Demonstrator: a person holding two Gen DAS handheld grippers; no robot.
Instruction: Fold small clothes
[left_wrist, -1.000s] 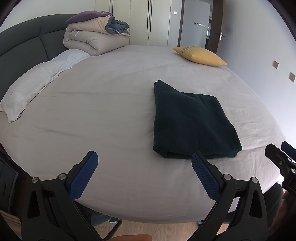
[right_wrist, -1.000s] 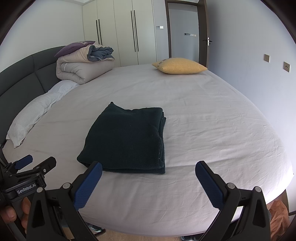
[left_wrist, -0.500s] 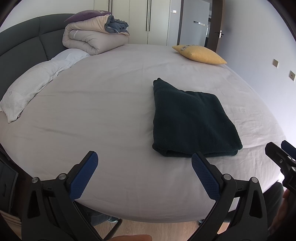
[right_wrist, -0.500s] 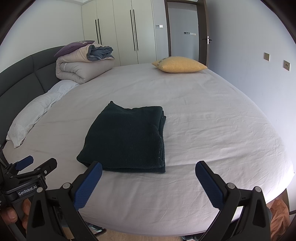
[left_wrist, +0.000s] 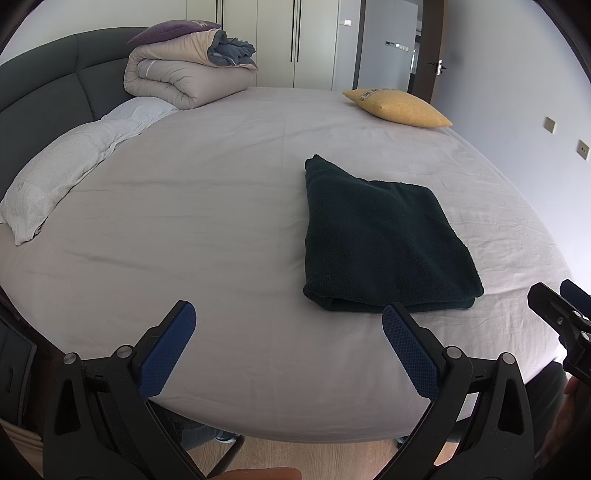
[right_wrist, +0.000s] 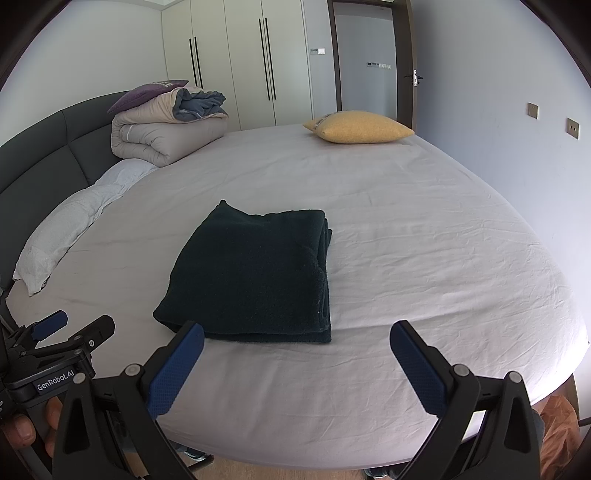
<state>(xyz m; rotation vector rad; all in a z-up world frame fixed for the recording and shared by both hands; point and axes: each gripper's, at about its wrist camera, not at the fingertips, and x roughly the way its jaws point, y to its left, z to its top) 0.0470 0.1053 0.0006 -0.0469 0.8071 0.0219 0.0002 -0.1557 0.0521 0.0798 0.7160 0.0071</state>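
A dark green garment (left_wrist: 384, 236) lies folded into a neat rectangle on the white bed sheet (left_wrist: 207, 221); it also shows in the right wrist view (right_wrist: 255, 273). My left gripper (left_wrist: 288, 332) is open and empty, held over the bed's near edge, short of the garment and to its left. My right gripper (right_wrist: 295, 350) is open and empty, just short of the garment's near edge. Each gripper shows at the side of the other's view: the right one (left_wrist: 561, 314), the left one (right_wrist: 62, 332).
A rolled beige duvet (left_wrist: 184, 74) with a purple cushion sits at the dark headboard. A white pillow (left_wrist: 70, 173) lies on the left. A yellow cushion (left_wrist: 399, 107) lies at the far right. Wardrobes and a door stand behind.
Both grippers have stayed open and nearly still. The view has shifted only slightly; the garment has not moved.
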